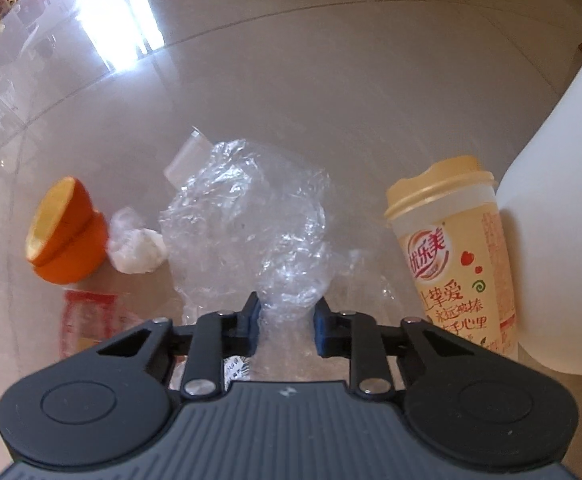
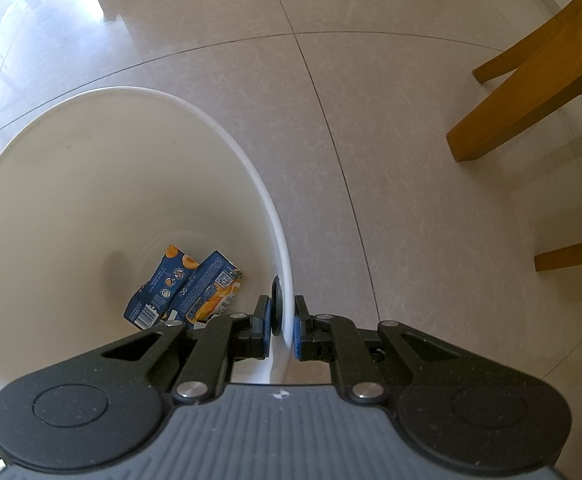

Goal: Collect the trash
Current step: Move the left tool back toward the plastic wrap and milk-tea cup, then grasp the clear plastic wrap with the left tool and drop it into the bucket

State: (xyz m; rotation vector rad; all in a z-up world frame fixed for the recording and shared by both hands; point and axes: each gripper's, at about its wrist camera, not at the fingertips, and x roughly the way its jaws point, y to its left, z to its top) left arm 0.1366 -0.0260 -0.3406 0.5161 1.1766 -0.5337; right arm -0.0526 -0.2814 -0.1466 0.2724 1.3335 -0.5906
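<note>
On a glossy beige tiled floor, the left hand-held gripper pinches a crumpled clear plastic wrap, lying between a halved orange peel with a white tissue wad and an upright yellow lidded drink cup. The right hand-held gripper clamps the rim of a white plastic bin holding blue flattened cartons.

Milk-tea cup and bin block right; floor ahead open.

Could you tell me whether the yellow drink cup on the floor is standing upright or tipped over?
Upright: the yellow drink cup stands on its base on the floor, lid on top, beside the white bin.
</note>
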